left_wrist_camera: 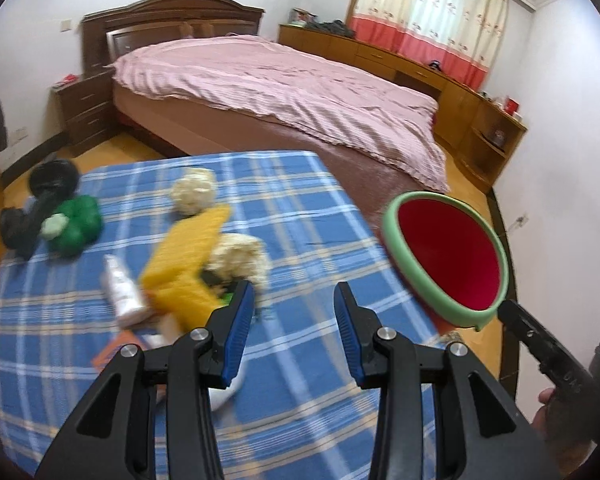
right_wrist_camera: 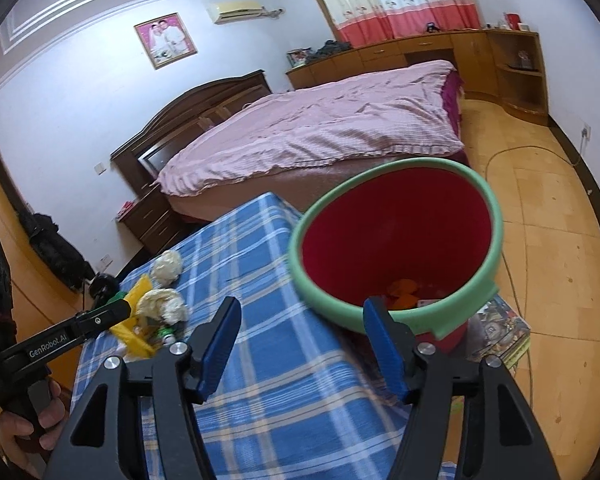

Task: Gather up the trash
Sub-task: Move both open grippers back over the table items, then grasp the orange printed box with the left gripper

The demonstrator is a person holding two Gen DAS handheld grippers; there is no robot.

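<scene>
A red bin with a green rim (left_wrist_camera: 448, 256) (right_wrist_camera: 396, 240) stands tilted at the right edge of a table with a blue plaid cloth (left_wrist_camera: 300, 216) (right_wrist_camera: 260, 264). Orange scraps lie in its bottom. On the cloth lie two crumpled paper balls (left_wrist_camera: 194, 192) (left_wrist_camera: 240, 258), a yellow wrapper (left_wrist_camera: 188, 256), a white bottle (left_wrist_camera: 122, 288) and a green bag (left_wrist_camera: 76, 224). My left gripper (left_wrist_camera: 296, 308) is open and empty, hovering just right of the wrapper. My right gripper (right_wrist_camera: 300, 320) is open and empty, its right finger by the bin's near rim.
A bed with a pink cover (left_wrist_camera: 284, 84) stands behind the table. Wooden cabinets (left_wrist_camera: 420, 72) line the far wall. A black object (left_wrist_camera: 52, 178) lies at the table's left. Books (right_wrist_camera: 500, 332) lie under the bin. A cable (right_wrist_camera: 520, 148) runs over the floor.
</scene>
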